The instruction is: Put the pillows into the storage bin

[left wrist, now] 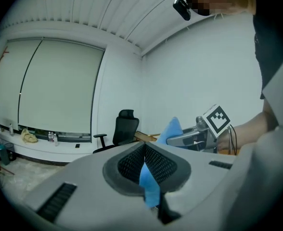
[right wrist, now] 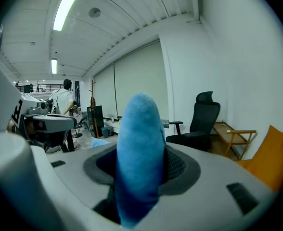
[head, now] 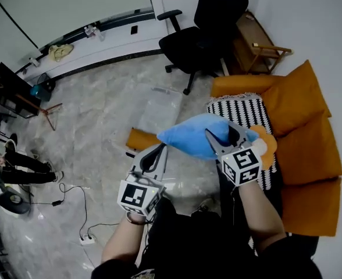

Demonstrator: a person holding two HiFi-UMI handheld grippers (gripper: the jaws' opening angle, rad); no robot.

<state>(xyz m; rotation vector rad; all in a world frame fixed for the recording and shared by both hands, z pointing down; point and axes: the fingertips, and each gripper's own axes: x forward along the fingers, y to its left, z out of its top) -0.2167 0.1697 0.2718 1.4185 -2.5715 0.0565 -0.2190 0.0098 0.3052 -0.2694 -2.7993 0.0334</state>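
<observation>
1. two grippers held one blue pillow [head: 188,138] between them, up in the air above the floor (one end in each).
2. our left gripper [head: 160,149] had its jaws pinched almost together on a thin corner of that pillow.
3. our right gripper [head: 222,137] stood partly open, its pads clamped on a thick fold at the pillow's other end.
4. the clear storage bin [head: 162,95] sat on the floor beyond the pillow, with the orange sofa [head: 310,156] to our right and a black office chair [head: 206,34] farther back.
</observation>
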